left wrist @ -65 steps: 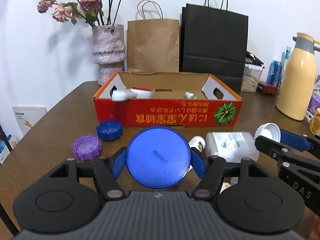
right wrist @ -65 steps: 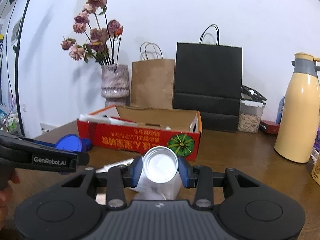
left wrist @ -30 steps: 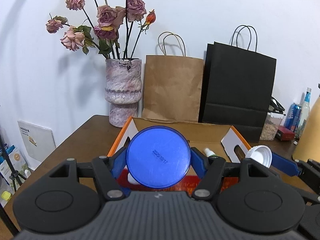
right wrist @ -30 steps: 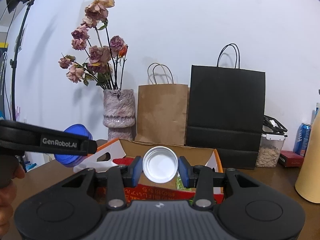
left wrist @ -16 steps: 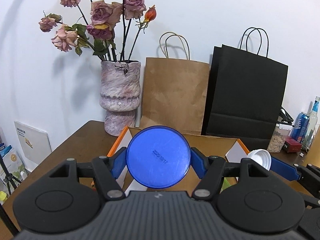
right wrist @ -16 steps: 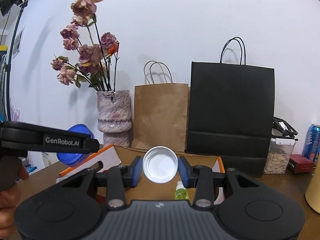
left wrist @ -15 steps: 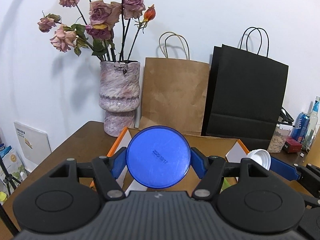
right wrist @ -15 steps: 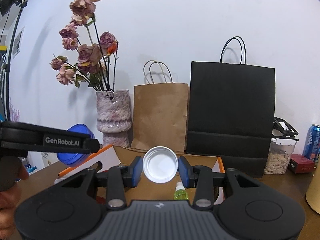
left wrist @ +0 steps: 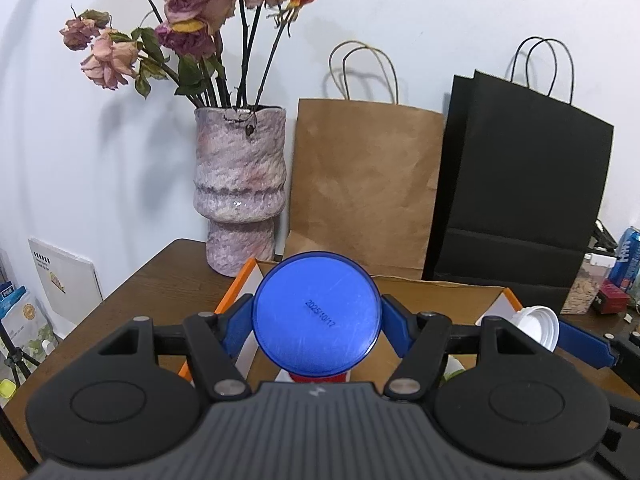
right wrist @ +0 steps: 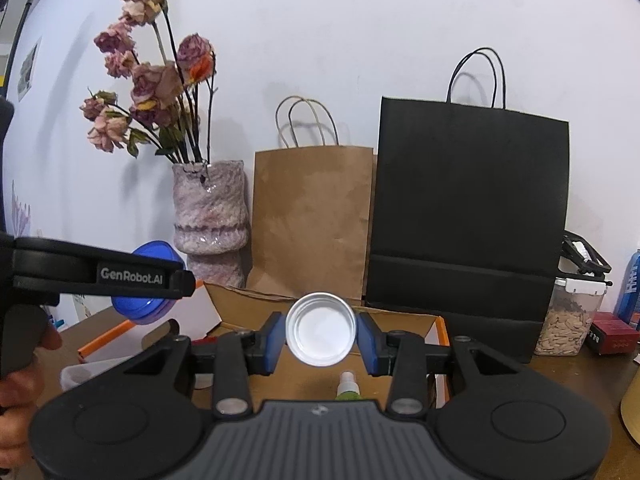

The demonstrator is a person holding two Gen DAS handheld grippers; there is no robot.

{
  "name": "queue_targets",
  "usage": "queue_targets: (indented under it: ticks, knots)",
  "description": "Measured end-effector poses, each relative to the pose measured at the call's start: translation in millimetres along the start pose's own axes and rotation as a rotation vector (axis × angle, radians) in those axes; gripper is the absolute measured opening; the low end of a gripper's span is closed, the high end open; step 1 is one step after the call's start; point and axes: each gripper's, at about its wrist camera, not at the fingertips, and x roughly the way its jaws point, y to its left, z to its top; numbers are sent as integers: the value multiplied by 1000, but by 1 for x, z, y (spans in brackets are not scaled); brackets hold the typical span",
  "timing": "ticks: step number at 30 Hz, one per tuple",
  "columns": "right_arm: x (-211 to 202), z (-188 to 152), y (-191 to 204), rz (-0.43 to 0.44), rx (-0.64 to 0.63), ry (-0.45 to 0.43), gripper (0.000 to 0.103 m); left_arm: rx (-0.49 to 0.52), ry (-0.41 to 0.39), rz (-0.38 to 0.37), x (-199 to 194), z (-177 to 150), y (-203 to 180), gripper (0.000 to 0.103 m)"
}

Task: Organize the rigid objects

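White wall (left wrist: pixel 420 20) — brown wooden table (left wrist: pixel 160 280)

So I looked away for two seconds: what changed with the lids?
Both grippers rose from the tabletop and carried their lids forward over the cardboard box. The left gripper stays clamped on the blue lid, the right gripper on the white lid.
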Motion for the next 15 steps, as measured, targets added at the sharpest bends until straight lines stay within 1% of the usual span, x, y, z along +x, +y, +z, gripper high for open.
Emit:
queue_targets:
  ticks: [8,15]
  knots:
    - [23,1,-3,7,-13,38,38,13,49,36,31,-1,-2,68]
    - [39,-2,-10,1,-4,75,38,32,69,58,46,-3,-4,68]
